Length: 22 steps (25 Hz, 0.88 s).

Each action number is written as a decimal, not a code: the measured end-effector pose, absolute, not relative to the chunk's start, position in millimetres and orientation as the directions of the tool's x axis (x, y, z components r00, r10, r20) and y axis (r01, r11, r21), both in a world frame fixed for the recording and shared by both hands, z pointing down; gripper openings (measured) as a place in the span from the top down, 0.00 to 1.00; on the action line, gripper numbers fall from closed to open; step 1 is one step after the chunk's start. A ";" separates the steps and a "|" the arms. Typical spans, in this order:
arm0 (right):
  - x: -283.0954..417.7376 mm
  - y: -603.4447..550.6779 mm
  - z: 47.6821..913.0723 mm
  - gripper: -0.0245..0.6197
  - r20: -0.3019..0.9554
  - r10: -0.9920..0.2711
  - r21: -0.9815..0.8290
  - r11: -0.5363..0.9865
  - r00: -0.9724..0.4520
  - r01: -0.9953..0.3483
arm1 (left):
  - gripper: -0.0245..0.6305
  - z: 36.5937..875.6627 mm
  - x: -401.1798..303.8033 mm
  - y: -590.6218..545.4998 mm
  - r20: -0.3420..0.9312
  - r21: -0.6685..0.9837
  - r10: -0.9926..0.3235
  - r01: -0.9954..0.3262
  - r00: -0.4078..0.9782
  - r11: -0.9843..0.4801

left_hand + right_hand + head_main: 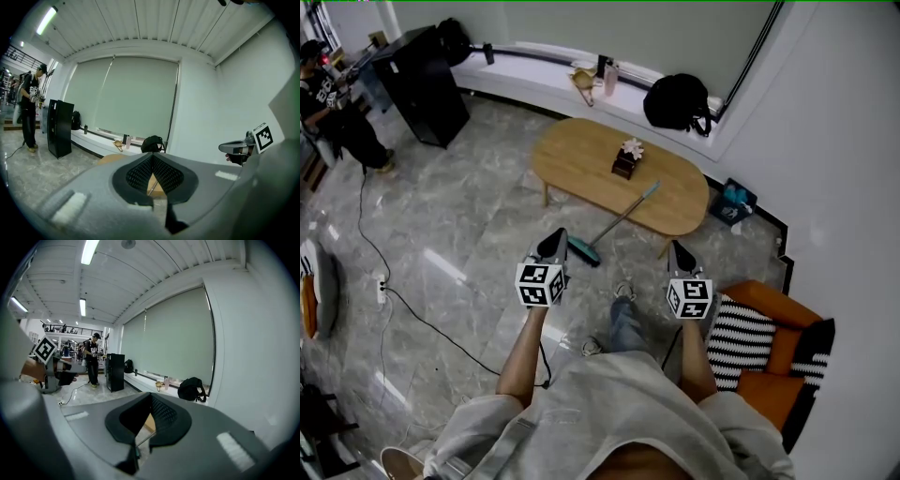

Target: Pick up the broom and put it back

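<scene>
Broom (pixel 617 225): its teal head sits on the grey floor (pixel 469 244), and its handle slants up to what looks like the oval wooden table's (pixel 581 159) edge.
My left gripper (pixel 555 242): clenched on nothing, in the air near the broom head.
My right gripper (pixel 680 253): clenched and empty too, apart from the broom.

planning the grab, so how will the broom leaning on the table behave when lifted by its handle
The broom looks thin-handled with a small head, so probably light and stiff. It only leans on the table edge, so a nudge could slide it off.
</scene>
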State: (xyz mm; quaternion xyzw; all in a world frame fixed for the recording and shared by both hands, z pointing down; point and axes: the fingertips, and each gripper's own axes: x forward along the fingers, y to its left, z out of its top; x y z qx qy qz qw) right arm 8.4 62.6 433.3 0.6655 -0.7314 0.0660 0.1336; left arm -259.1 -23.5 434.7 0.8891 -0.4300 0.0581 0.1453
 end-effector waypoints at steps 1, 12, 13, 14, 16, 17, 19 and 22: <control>9.9 56.0 435.1 0.96 0.283 -0.956 0.076 0.108 -0.083 -0.991 | 0.96 435.5 -257.5 -28.9 0.231 0.204 -0.749 -0.783 0.621 -0.587; 37.1 -57.1 454.4 0.96 0.284 -0.948 0.011 0.156 -0.147 -0.988 | 0.96 440.6 -241.3 -123.5 0.274 0.178 -0.788 -0.834 0.552 -0.522; 42.7 -68.3 455.1 0.96 0.285 -0.947 0.007 0.160 -0.151 -0.987 | 0.96 440.3 -235.4 -132.9 0.278 0.176 -0.788 -0.836 0.549 -0.520; 48.9 -79.6 455.9 0.96 0.286 -0.945 0.004 0.164 -0.156 -0.986 | 0.96 440.0 -228.6 -142.4 0.282 0.173 -0.788 -0.837 0.547 -0.519; 62.1 -100.9 458.2 0.96 0.291 -0.942 -0.001 0.174 -0.167 -0.985 | 0.96 439.9 -214.4 -160.4 0.291 0.167 -0.789 -0.840 0.542 -0.516; 69.1 -111.3 459.6 0.96 0.294 -0.940 -0.005 0.178 -0.172 -0.984 | 0.96 440.5 -207.5 -169.0 0.296 0.165 -0.789 -0.842 0.538 -0.513; 82.9 -131.9 462.1 0.96 0.299 -0.937 -0.011 0.184 -0.179 -0.983 | 0.96 442.5 -195.1 -185.8 0.306 0.162 -0.791 -0.848 0.530 -0.505; 99.5 -159.7 465.7 0.96 0.303 -0.933 -0.021 0.197 -0.194 -0.980 | 0.96 446.5 -180.0 -208.0 0.323 0.157 -0.794 -0.856 0.516 -0.492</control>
